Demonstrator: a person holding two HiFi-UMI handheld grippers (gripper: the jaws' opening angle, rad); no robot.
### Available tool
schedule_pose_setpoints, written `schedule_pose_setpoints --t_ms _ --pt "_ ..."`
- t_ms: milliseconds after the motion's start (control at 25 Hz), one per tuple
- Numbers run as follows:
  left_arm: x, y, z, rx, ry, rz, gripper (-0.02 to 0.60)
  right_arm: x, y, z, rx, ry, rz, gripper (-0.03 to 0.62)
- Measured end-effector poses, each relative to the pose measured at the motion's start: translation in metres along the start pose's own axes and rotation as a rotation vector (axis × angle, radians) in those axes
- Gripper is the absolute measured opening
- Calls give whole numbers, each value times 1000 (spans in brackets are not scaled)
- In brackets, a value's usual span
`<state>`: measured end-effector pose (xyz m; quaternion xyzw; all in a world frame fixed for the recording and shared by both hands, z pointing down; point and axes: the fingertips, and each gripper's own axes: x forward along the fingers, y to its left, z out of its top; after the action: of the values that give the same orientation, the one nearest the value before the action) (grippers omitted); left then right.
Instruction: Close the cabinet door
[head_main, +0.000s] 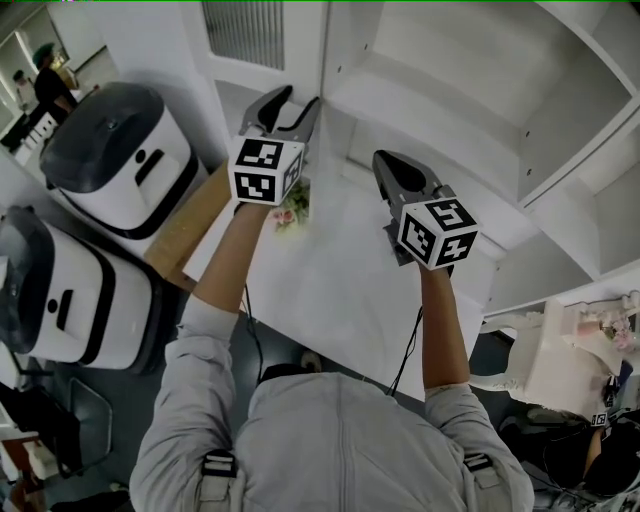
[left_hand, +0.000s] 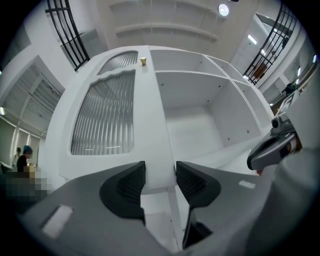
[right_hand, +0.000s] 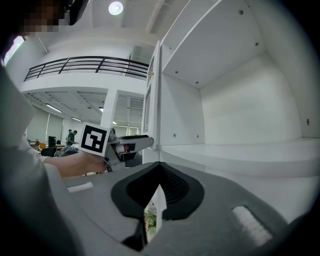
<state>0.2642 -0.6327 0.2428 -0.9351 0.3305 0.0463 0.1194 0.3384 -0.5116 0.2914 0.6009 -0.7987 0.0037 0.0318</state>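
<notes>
The white cabinet door (head_main: 300, 50) with a ribbed glass pane (left_hand: 102, 117) stands swung out from the open white cabinet (head_main: 450, 110). My left gripper (left_hand: 160, 182) straddles the door's free edge (left_hand: 159, 150); the pads lie very near both faces and no pressing shows. In the head view, the left gripper (head_main: 298, 98) sits at that same edge. My right gripper (head_main: 385, 158) hangs in front of the open shelf, shut, with nothing between its pads (right_hand: 172, 187). The right gripper view shows the door edge-on (right_hand: 155, 100) and the left gripper (right_hand: 130, 145) beside it.
Two white-and-black machines (head_main: 120, 155) (head_main: 60, 290) stand at the left beside a brown board (head_main: 185, 225). A small plant (head_main: 295, 205) sits on the white counter (head_main: 340, 290) below the grippers. A small knob (left_hand: 143, 61) is on the door. People stand far off at the left.
</notes>
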Motion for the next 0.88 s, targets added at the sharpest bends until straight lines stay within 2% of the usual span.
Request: schedule_pose_setpoints --t_ms 640,880 --pt "13 2 -3 -2 17 22 191 -32 -5 5 -35 9 -48 2" --pt "-3 0 0 -19 4 26 186 -44 9 2 -33 10 -48 2"
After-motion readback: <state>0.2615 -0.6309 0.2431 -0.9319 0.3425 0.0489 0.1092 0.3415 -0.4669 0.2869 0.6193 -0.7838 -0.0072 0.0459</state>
